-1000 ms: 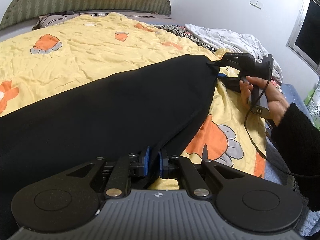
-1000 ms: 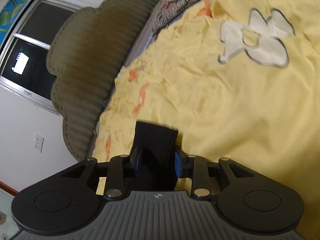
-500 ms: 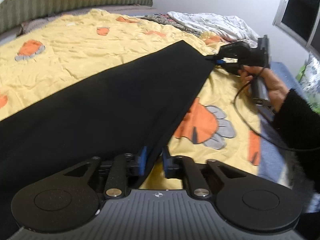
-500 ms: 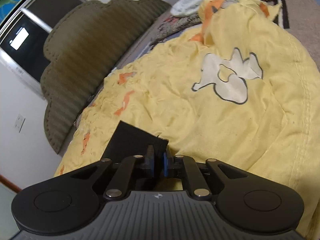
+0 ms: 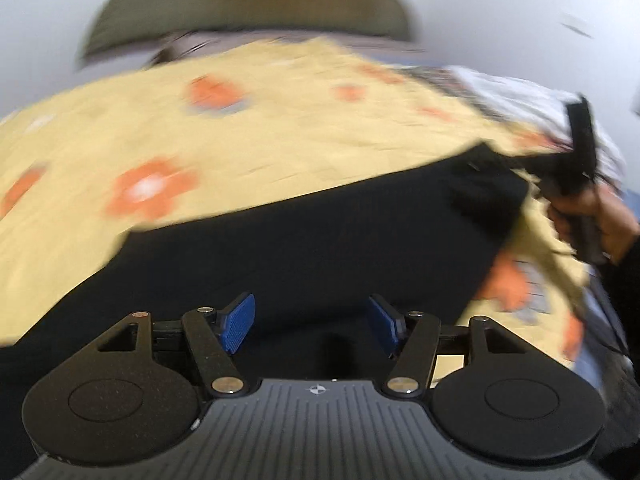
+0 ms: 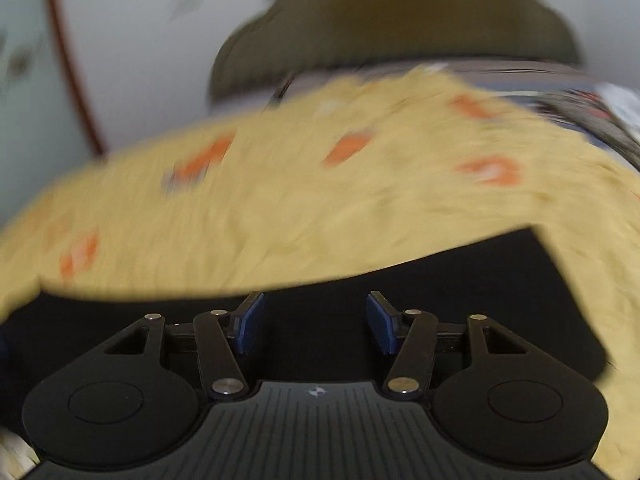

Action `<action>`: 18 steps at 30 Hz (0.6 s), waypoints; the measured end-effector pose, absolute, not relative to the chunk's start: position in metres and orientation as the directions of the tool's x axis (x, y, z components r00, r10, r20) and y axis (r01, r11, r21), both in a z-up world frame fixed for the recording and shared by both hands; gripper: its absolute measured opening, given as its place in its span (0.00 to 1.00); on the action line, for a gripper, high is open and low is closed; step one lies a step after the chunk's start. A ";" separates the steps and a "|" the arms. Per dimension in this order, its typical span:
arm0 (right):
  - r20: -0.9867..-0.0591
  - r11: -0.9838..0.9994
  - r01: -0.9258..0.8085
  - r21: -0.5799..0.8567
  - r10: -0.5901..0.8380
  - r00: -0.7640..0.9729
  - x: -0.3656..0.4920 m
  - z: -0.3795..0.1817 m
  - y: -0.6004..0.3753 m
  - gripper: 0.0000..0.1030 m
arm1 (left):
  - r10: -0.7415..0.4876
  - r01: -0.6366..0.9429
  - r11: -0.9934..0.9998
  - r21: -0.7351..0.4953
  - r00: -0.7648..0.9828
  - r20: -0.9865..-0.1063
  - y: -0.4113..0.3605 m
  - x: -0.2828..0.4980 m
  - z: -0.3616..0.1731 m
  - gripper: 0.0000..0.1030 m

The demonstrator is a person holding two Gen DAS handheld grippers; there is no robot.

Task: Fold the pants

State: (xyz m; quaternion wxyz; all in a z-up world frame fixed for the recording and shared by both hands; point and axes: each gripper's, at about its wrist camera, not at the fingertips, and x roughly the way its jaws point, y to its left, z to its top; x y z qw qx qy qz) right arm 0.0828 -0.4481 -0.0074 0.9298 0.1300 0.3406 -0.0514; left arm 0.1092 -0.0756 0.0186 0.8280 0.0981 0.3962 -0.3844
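The black pants (image 5: 320, 240) lie flat across the yellow bedspread (image 5: 240, 128) with orange prints. My left gripper (image 5: 312, 324) hovers over their near edge, its jaws opening; the blue pads (image 5: 240, 322) stand apart and press on no cloth. At the far right a hand (image 5: 600, 220) holds the right gripper (image 5: 576, 168), blurred, just beside the pants' far corner (image 5: 488, 172). In the right wrist view the right gripper (image 6: 316, 322) is also opening, with only the pants (image 6: 480, 280) lying below the gap.
An olive-green padded headboard (image 5: 248, 12) stands behind the bed against a white wall. Crumpled white and striped bedding (image 5: 520, 96) is heaped at the far right. A red-brown strip (image 6: 68, 60) runs down the wall at the left of the right wrist view.
Both grippers have let go of the pants' edge and opened wide. Both have drawn back and lifted a little; the right one has rolled to level. Both views are now motion-blurred.
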 end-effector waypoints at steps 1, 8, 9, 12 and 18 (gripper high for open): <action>-0.676 0.972 0.161 0.174 -0.001 0.737 0.098 -0.015 -0.440 0.54 | -0.530 0.681 0.718 -0.144 0.400 -0.748 -0.066 0.116 0.017 0.62; -0.594 0.974 0.208 -0.096 -0.223 0.773 0.133 0.002 -0.388 0.62 | -0.416 0.480 0.861 -0.169 0.472 -0.777 0.024 0.126 0.022 0.63; -0.588 0.993 0.107 -0.054 -0.118 0.800 0.130 0.011 -0.367 0.62 | -0.391 0.467 0.871 -0.151 0.474 -0.789 0.033 0.125 0.022 0.63; -0.604 0.956 -0.278 0.093 0.276 0.747 0.134 0.019 -0.299 0.60 | -0.311 0.446 0.891 -0.081 0.472 -0.825 0.051 0.120 0.013 0.63; -0.687 0.821 -0.555 -0.132 0.328 0.649 0.137 -0.012 -0.183 0.84 | -0.234 0.412 0.911 0.009 0.537 -0.810 0.087 0.101 0.022 0.63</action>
